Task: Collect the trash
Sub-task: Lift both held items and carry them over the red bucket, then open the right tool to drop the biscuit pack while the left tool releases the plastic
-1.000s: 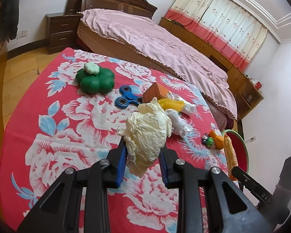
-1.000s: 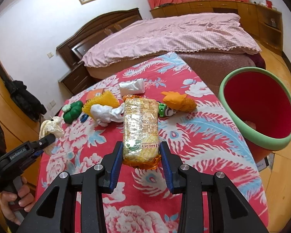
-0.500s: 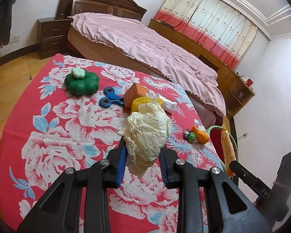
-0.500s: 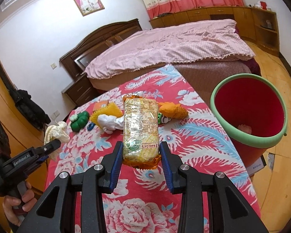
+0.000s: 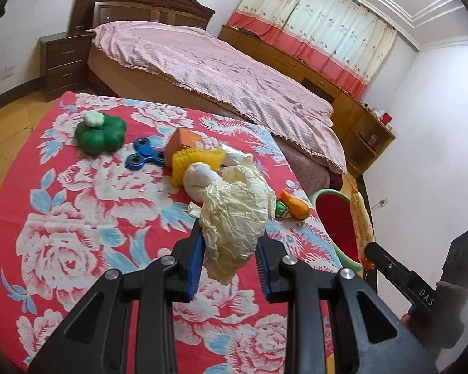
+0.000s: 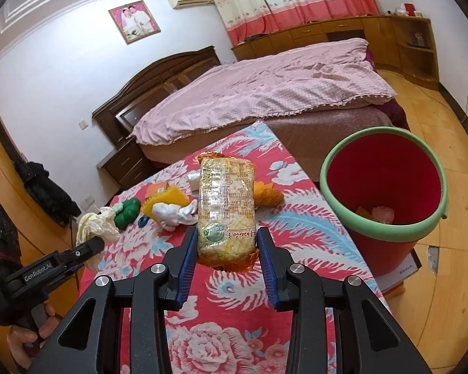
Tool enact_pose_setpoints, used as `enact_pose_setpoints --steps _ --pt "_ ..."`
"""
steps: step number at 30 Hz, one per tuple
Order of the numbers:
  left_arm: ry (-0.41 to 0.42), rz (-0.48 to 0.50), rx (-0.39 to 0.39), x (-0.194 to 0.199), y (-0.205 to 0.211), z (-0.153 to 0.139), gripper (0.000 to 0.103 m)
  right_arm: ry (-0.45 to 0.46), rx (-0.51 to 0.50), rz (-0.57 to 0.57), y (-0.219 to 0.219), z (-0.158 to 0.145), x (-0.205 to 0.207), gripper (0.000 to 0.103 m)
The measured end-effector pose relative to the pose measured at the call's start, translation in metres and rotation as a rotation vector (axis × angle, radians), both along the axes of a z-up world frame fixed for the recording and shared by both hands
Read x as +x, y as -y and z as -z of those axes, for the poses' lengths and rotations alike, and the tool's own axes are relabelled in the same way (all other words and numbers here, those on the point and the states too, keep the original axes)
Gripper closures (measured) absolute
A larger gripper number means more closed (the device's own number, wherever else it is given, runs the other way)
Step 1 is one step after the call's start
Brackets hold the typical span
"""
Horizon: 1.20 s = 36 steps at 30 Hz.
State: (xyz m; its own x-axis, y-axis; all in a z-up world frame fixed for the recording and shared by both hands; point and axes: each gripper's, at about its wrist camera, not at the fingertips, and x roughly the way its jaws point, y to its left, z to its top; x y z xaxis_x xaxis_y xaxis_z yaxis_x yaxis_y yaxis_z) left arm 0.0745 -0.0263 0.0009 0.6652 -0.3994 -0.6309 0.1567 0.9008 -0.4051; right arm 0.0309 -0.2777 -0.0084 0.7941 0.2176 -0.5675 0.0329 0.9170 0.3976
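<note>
1. Partly hidden: the paper wad (image 5: 237,218) covers the table behind it in the left view, and the white cloth (image 5: 199,180) and yellow piece (image 5: 190,160) show only in part. In the right view the snack pack (image 6: 226,208) hides most of the orange toy (image 6: 268,194)
2. Hard to make out: the print on the pack is too small to read, and the scraps at the bottom of the bin (image 6: 380,215) are only a pink and a yellow shape
3. Left gripper (image 5: 229,265): narrow, blue pads pinched on the lower half of the wad, which is held above the table (image 5: 78,218)
4. Right gripper (image 6: 227,252): narrow, clamped on the bottom end of the pack, which stands upright above the cloth-covered table, left of the bin's green rim
5. Only the right view looks into the bin and shows its whole rim; the left view shows just a slice of it (image 5: 333,215) past the table edge, with the pack (image 5: 362,224) seen edge-on in front
6. Only the left view shows clearly the green toy (image 5: 99,132), the blue spinner (image 5: 145,155) and the orange box (image 5: 184,140)
7. Edges: the bin stands on the floor just off the table's right edge, near the bed (image 6: 265,93). Bare cloth lies under both grippers, with clutter in a band across the far part
</note>
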Motion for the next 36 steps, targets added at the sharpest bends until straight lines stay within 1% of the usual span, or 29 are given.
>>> enact_pose_setpoints --steps 7,14,25,36 --pt "-0.001 0.061 0.018 0.010 0.029 -0.003 0.073 0.005 0.011 0.051 0.021 0.000 -0.006 0.064" --pt "-0.012 0.146 0.040 0.029 0.068 -0.002 0.073 -0.005 0.025 0.134 0.052 0.003 -0.006 0.064" --pt "-0.049 0.294 0.085 0.058 0.151 0.008 0.073 -0.062 0.069 0.246 0.106 0.024 -0.001 0.064" --pt "-0.079 0.401 0.141 0.076 0.217 0.025 0.073 -0.115 0.104 0.334 0.147 0.048 0.002 0.064"
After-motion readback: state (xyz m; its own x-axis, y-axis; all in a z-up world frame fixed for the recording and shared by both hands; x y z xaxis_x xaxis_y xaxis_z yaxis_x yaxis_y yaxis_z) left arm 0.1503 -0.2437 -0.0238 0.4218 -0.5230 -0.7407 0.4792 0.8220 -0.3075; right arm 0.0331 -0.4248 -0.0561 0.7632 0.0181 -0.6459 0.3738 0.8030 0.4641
